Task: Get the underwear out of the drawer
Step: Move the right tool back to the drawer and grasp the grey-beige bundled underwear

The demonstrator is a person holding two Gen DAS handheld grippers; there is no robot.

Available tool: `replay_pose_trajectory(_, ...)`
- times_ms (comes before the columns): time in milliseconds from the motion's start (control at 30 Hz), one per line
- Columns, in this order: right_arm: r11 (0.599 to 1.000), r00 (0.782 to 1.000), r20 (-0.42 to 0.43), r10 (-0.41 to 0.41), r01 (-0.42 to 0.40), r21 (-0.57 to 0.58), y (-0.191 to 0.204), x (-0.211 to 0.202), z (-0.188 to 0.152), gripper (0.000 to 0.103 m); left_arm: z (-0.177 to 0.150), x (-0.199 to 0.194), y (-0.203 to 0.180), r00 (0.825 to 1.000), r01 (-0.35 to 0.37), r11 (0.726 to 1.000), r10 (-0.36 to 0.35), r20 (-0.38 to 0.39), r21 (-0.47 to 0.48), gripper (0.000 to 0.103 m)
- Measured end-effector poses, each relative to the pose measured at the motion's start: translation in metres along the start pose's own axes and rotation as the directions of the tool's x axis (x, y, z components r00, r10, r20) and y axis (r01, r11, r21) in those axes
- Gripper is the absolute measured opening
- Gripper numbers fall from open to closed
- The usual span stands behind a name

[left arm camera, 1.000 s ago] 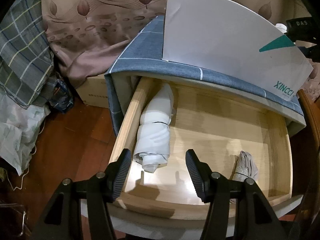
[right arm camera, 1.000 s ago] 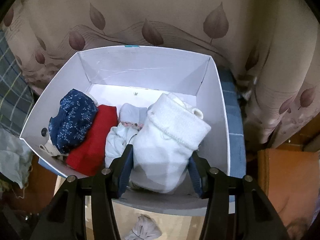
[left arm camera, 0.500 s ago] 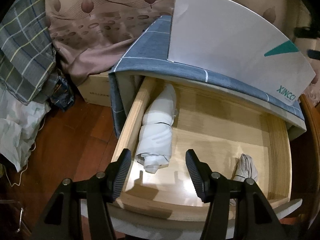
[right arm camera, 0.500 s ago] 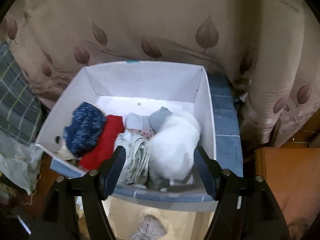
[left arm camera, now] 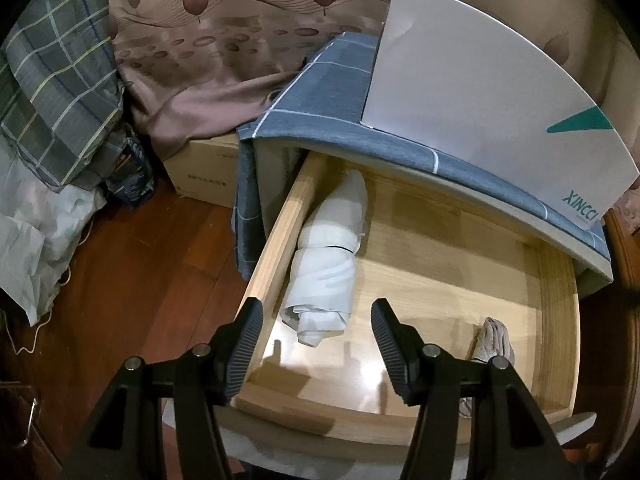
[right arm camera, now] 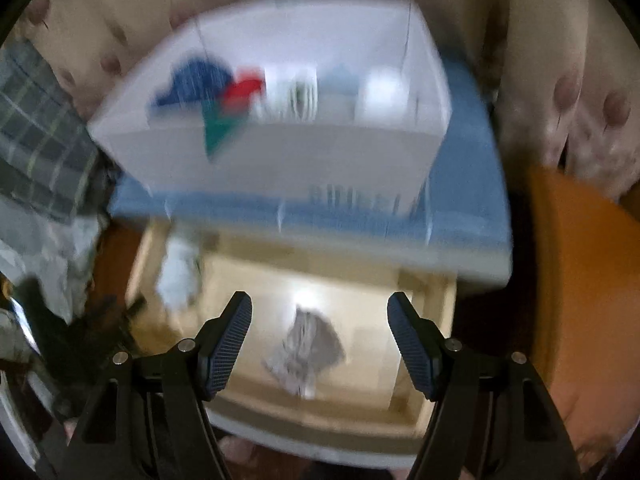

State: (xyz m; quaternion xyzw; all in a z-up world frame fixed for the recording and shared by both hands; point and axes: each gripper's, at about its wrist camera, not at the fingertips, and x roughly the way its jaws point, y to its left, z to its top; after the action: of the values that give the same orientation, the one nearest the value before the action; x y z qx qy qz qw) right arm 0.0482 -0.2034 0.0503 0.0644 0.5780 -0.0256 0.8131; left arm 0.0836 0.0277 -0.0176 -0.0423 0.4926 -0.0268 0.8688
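Both grippers open, empty: left gripper (left arm camera: 316, 340), right gripper (right arm camera: 319, 340). Rolled white cloth underwear (left arm camera: 328, 268) against left wall of open light wooden drawer (left arm camera: 556, 320). Small crumpled grey underwear (right arm camera: 306, 350) near front right corner. Wide bare floor between.

The open wooden drawer (left arm camera: 460, 264) holds a rolled white garment (left arm camera: 328, 264) and a crumpled grey one (left arm camera: 494, 338).

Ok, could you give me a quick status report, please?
Both tongs open, empty: left, right. Two rolls left in drawer: white, grey. Nothing in the way.
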Motion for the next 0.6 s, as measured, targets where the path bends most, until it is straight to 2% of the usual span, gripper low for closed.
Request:
replay_pose_trajectory(167,1.0,0.979,-0.203,0.001,0.004,0.028,0.008,0.063,-0.025,0.068,0.0,0.0,0.005,1.0,0.008,1.0,-0.008,-0.002,-0.02,0.058)
replay_pose_trajectory(233,0.998,0.968,-0.251,0.008,0.005,0.055,0.009,0.083,-0.031,0.068,0.001,-0.001,0.008,1.0,0.016,0.999,-0.016,-0.002,-0.033,0.058)
replay_pose_trajectory(433,0.988,0.941,-0.337,0.043,0.01,0.155,0.004,0.126,-0.041,0.068,0.001,0.0,0.011,1.0,0.028,0.998,-0.028,-0.005,-0.05,0.058)
replay_pose_trajectory(600,0.983,0.924,-0.381,0.022,0.049,0.177,0.004,0.153,-0.046,0.068,0.001,0.0,0.011,0.999,0.035,0.998,-0.035,-0.005,-0.048,0.058)
